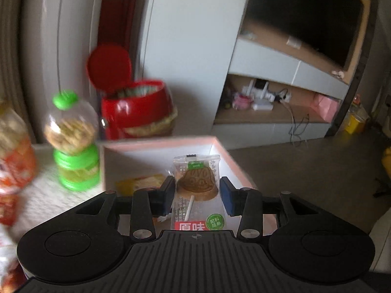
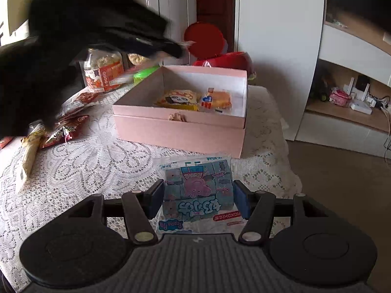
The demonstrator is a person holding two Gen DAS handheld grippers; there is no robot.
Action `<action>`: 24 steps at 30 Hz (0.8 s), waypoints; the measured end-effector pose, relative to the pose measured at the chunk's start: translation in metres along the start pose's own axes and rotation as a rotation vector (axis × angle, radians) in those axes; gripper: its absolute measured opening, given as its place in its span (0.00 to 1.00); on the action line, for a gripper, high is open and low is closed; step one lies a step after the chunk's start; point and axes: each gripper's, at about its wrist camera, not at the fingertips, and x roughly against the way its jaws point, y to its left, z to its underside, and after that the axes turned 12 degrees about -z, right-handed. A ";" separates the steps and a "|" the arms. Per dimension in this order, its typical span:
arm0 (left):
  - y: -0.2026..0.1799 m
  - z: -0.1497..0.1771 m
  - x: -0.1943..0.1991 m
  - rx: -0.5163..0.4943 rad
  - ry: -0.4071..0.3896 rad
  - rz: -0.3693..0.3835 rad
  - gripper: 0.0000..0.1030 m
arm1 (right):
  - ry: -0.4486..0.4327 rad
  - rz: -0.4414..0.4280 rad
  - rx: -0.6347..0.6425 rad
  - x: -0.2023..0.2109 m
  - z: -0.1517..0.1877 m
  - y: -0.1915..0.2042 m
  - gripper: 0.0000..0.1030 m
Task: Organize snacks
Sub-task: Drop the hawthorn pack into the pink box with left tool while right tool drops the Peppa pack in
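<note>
My left gripper [image 1: 197, 196] holds a clear packet with a brown bell-shaped lollipop [image 1: 197, 185] between its blue pads, above the open pink box [image 1: 156, 142]. A yellow packet [image 1: 140, 183] lies in the box. My right gripper [image 2: 198, 199] holds a light blue Peppa Pig packet [image 2: 196, 190] between its pads, low over the lace tablecloth in front of the pink box [image 2: 180, 129]. The box holds a yellow panda packet [image 2: 177, 100] and an orange packet [image 2: 217, 100]. The left gripper shows as a black blur [image 2: 97, 31] at upper left.
A green-capped bottle [image 1: 73, 141] and an orange-labelled jar [image 1: 14, 151] stand left of the box. A red tin with raised lid [image 1: 134, 107] stands behind it. Red snack bags [image 2: 70, 122] and a long wrapper [image 2: 29, 153] lie on the tablecloth at left. The table edge drops off at right.
</note>
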 end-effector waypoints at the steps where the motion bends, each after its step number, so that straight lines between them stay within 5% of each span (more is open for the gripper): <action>1: 0.001 0.001 -0.012 0.014 0.024 0.000 0.44 | 0.006 0.001 -0.002 -0.001 0.001 -0.001 0.58; 6: 0.017 0.019 -0.013 0.079 0.026 0.011 0.43 | 0.030 0.009 0.010 -0.006 0.005 0.000 0.58; 14: 0.079 0.061 0.053 0.194 -0.016 -0.034 0.43 | 0.085 -0.011 -0.018 -0.009 0.000 -0.007 0.58; 20: 0.113 0.110 0.105 0.179 -0.049 -0.122 0.43 | 0.021 -0.034 0.004 0.004 -0.051 -0.007 0.58; 24: 0.137 0.133 0.127 0.223 -0.063 -0.178 0.43 | 0.012 -0.036 0.000 -0.027 -0.107 -0.008 0.58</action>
